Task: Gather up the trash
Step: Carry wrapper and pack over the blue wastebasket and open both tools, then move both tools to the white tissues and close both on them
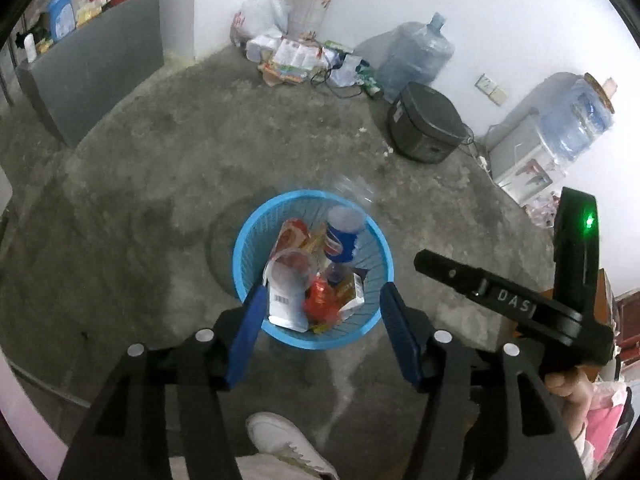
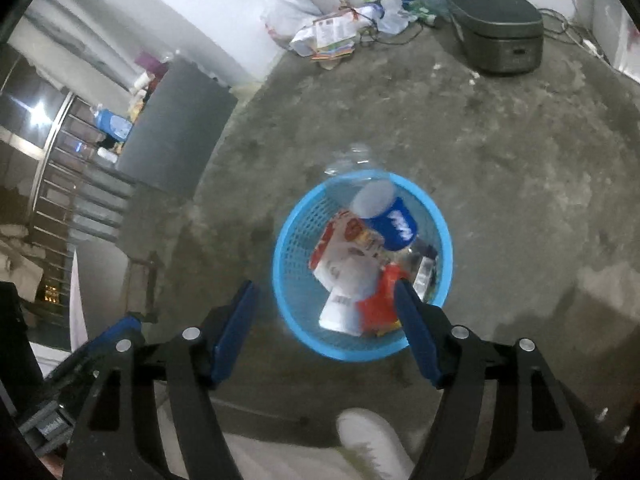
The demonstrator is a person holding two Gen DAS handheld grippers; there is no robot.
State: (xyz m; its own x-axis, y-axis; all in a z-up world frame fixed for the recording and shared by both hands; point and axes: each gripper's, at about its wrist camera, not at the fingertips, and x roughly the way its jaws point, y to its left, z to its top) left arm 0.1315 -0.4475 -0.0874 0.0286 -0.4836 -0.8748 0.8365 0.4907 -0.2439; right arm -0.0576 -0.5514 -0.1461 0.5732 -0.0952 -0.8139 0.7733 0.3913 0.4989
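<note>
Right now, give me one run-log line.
left gripper: open, empty | right gripper: open, empty | blue can: in blue basket | clear bottle: at basket rim

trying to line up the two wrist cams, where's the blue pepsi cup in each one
Left wrist: the blue cup sits just right of centre, at the upper right inside the blue basket.
Right wrist: the blue cup is right of centre, at the top of the basket, tilted.
Shared landmark: the dark cooker on the floor by the wall, beyond the basket.

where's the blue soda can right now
The blue soda can sits in the blue basket, at its far side in both wrist views, beside the red-and-white carton.
</note>
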